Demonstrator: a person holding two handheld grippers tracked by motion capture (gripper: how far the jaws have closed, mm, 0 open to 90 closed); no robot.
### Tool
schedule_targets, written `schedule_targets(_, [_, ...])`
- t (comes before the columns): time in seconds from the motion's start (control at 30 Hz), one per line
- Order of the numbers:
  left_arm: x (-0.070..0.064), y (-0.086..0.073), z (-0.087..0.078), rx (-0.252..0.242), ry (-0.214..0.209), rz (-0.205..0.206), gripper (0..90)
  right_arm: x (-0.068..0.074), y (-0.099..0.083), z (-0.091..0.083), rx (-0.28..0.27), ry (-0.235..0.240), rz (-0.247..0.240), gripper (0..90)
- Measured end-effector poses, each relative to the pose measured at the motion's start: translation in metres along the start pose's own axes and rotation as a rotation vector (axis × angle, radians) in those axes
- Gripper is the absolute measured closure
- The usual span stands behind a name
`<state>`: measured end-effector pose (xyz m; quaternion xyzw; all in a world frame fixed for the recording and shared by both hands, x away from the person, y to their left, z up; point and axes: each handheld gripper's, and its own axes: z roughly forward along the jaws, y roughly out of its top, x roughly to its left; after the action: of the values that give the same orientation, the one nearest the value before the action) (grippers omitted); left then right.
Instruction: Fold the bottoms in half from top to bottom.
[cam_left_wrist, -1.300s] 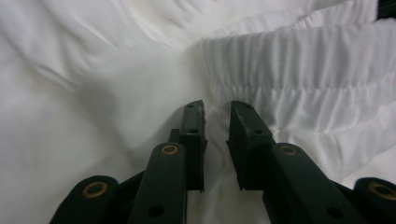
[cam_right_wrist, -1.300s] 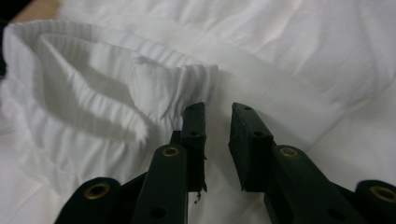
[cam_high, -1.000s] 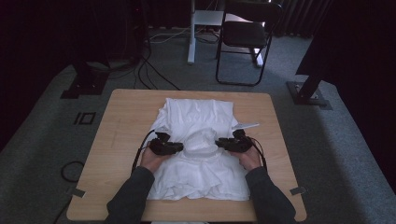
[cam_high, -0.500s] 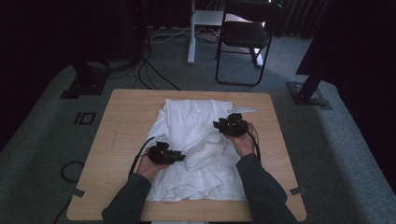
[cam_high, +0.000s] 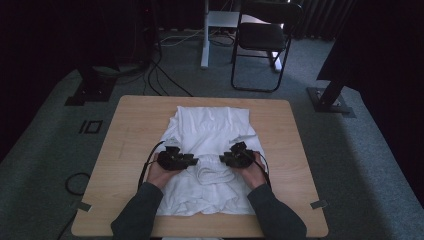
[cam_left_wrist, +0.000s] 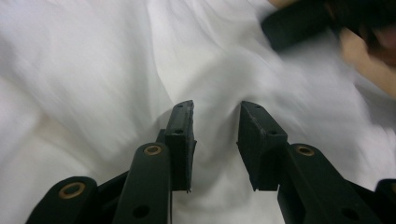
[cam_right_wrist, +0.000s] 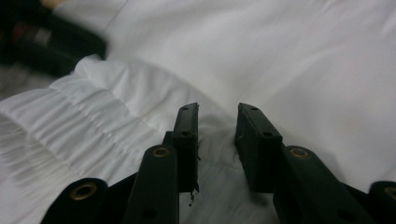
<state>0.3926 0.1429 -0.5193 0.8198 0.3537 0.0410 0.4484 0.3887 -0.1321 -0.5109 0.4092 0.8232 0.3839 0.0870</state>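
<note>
White cloth (cam_high: 212, 130) lies spread over the middle of the tabletop (cam_high: 125, 130), its long axis running from the near edge toward the far edge. A bunched, gathered fold (cam_high: 210, 172) sits across it nearer the near edge, directly between the two tools. The left tool (cam_high: 187, 161) points in from the left side and the right tool (cam_high: 227, 159) from the right, about equally close to the fold. Each tool's jaws stand a little apart with cloth lying between them, not clamped. Both likely need to close on that fold.
</note>
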Motion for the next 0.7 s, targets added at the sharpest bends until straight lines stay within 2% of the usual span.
schedule_targets(0.07, [-0.002,0.006,0.003,-0.008,0.019,-0.001,64.3,0.007,-0.013,-0.001,0.01,0.01,-0.003,69.8])
schedule_targets(0.13, [-0.005,0.011,0.008,-0.008,0.042,0.006,63.4,0.012,-0.026,0.0,0.028,-0.008,-0.023,70.2])
schedule_targets(0.2, [-0.009,0.014,0.014,0.006,0.067,0.022,62.2,0.016,-0.036,0.002,0.032,-0.014,-0.019,71.0])
schedule_targets(0.37, [-0.015,0.017,0.029,0.069,0.149,0.087,60.7,0.025,-0.048,-0.002,0.029,-0.001,-0.044,71.2])
schedule_targets(0.47, [-0.016,0.011,0.038,0.132,0.186,0.121,60.1,0.027,-0.05,-0.007,0.035,0.035,-0.074,67.2])
schedule_targets(0.5, [-0.015,0.008,0.04,0.146,0.192,0.128,59.6,0.025,-0.049,-0.009,0.014,0.05,-0.089,64.2])
schedule_targets(0.57, [-0.011,0.003,0.041,0.149,0.185,0.11,59.3,0.019,-0.045,-0.016,-0.04,0.058,-0.092,58.9])
schedule_targets(0.63, [-0.008,0.001,0.039,0.134,0.166,0.086,58.8,0.01,-0.036,-0.023,-0.09,0.025,-0.087,56.8])
schedule_targets(0.7, [-0.008,0.005,0.036,0.114,0.191,0.096,56.9,-0.001,-0.024,-0.026,-0.118,-0.011,-0.089,53.5])
